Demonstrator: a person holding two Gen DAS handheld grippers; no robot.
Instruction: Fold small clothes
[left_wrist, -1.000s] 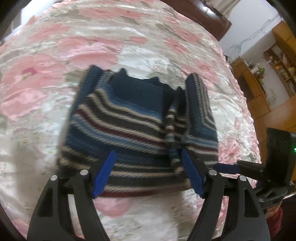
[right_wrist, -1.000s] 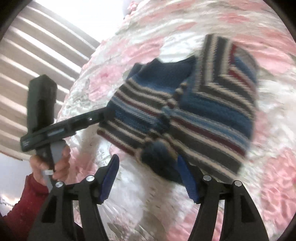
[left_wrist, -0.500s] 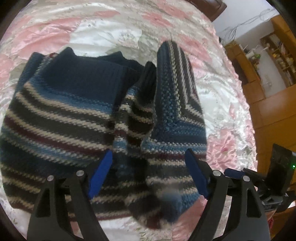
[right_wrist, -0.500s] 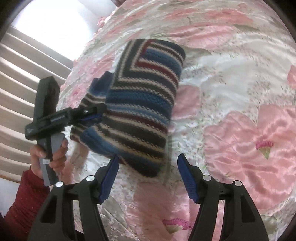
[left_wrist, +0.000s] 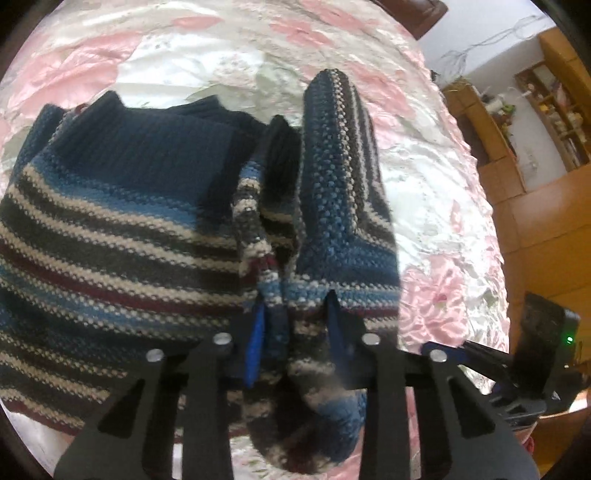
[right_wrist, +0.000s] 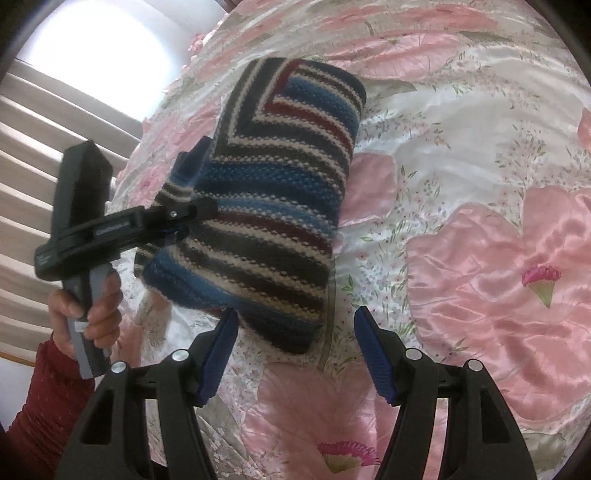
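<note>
Left gripper (left_wrist: 293, 325) was pinched on a bunched fold of the striped sweater (right_wrist: 266, 206) lying on the floral bedspread (right_wrist: 480, 258), likely to pin the fold; right gripper (right_wrist: 295, 354) hung wide open, empty, just beside its near edge.

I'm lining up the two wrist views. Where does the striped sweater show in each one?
Left wrist: the striped sweater fills the left and centre, its fold pinched in the left gripper.
Right wrist: the sweater lies upper centre-left, beyond the open right gripper.
Shared landmark: the pink floral bedspread.
</note>
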